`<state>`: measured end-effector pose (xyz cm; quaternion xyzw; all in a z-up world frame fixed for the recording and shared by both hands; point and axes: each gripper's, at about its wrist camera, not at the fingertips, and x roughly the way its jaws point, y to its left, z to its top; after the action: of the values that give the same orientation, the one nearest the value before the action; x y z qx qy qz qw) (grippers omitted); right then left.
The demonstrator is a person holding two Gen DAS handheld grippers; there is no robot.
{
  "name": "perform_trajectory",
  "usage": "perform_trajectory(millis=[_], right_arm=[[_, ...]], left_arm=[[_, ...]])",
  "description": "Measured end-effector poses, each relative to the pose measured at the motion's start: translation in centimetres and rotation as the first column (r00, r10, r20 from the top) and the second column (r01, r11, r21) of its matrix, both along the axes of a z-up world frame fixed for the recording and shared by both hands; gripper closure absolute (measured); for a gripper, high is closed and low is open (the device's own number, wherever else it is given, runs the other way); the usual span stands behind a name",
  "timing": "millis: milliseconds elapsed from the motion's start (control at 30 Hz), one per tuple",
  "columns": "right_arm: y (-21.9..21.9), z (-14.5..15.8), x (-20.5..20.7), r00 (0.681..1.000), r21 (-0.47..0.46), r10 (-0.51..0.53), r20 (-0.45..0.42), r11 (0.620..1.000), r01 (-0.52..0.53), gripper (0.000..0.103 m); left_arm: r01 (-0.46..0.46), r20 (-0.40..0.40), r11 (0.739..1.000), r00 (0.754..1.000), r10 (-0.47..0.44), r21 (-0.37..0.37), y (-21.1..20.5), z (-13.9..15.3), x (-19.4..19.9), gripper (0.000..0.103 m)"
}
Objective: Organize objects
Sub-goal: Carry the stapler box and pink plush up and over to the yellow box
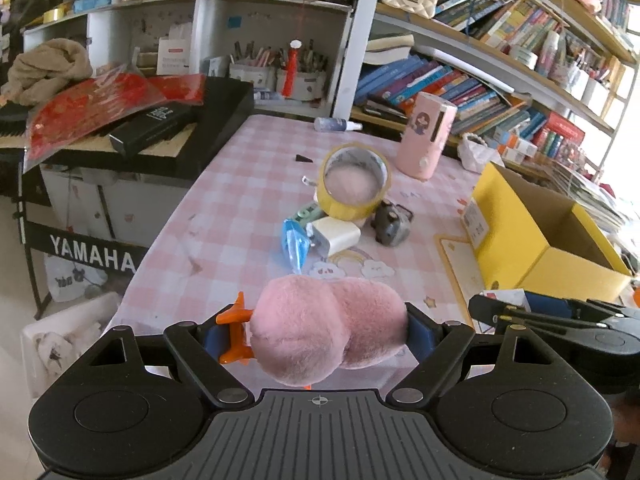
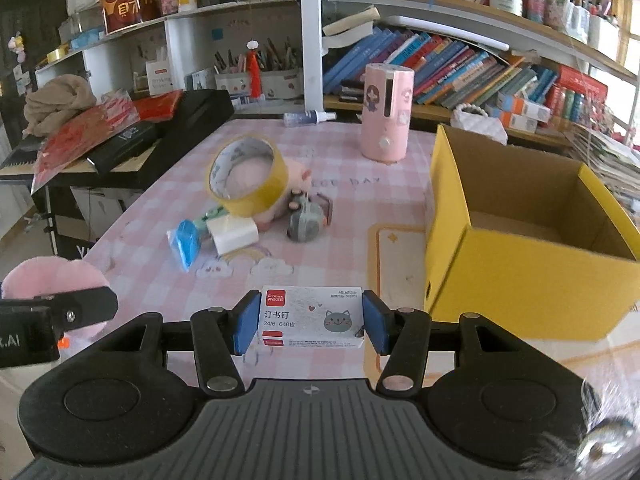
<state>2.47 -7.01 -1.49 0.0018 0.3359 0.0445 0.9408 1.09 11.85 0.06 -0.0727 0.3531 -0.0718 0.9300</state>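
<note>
My left gripper [image 1: 326, 330] is shut on a pink plush toy [image 1: 326, 332] with orange feet, held above the table's near edge; it also shows in the right wrist view [image 2: 56, 276]. My right gripper [image 2: 311, 320] is shut on a white staple box [image 2: 312, 318] with a cat picture, left of the open yellow cardboard box [image 2: 520, 248]. On the pink checked tablecloth [image 2: 352, 248] lie a yellow tape roll [image 2: 248, 180], a white charger [image 2: 236, 234], a blue packet [image 2: 186, 244] and a small grey toy [image 2: 306, 222].
A tall pink cylinder [image 2: 386, 112] and a small spray bottle [image 2: 308, 117] stand at the table's far side. A black Yamaha keyboard [image 1: 120, 136] with red packets borders the table on the left. Bookshelves [image 2: 460, 72] line the back and right.
</note>
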Motion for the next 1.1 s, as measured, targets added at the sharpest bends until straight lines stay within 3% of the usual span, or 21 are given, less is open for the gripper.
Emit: perform_trajectory(millis=[500, 1100], right_arm=[[-1.8, -0.9, -7.1, 0.991, 0.013, -0.134, -0.026, 0.991, 0.135, 0.052], [-7.5, -1.4, -12.1, 0.924, 0.003, -0.378, -0.053, 0.926, 0.378, 0.052]], left_arm=[[0.173, -0.016, 0.985, 0.985, -0.173, -0.001, -2.6, -0.6, -4.1, 0.018], [0.414, -0.019, 0.91, 0.91, -0.414, -0.001, -9.3, -0.8, -4.3, 0.018]])
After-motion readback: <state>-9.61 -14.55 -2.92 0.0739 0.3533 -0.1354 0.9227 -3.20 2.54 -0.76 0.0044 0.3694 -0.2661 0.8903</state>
